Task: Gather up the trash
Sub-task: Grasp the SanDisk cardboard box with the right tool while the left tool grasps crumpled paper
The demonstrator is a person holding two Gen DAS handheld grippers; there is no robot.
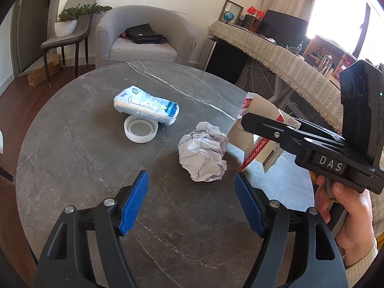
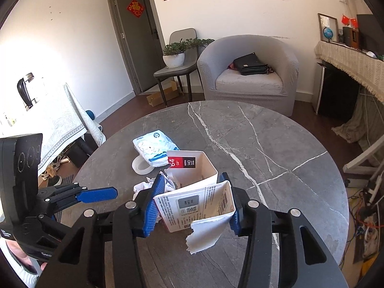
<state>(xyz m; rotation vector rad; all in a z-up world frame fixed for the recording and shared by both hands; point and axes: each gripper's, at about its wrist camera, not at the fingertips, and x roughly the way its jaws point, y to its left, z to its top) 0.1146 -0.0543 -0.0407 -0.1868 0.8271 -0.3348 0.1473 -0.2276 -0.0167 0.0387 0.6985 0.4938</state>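
Observation:
A crumpled white paper ball (image 1: pixel 204 153) lies on the round grey marble table (image 1: pixel 96 144). My left gripper (image 1: pixel 192 201) is open and empty, its blue pads just short of the ball. My right gripper (image 2: pixel 192 204) is shut on a torn white and red SanDisk card box (image 2: pixel 194 192), held above the table beside the ball; the box also shows in the left wrist view (image 1: pixel 259 134). A tissue pack (image 1: pixel 146 106) and a white tape roll (image 1: pixel 141 129) lie further back. The paper ball (image 2: pixel 148 184) is partly hidden behind the right gripper's left finger.
A grey armchair (image 1: pixel 144 36) with a black bag stands behind the table. A chair with a potted plant (image 1: pixel 69 21) is at the left. A cloth-covered desk (image 1: pixel 288 55) runs along the right. Another covered table (image 2: pixel 48 120) stands at the left.

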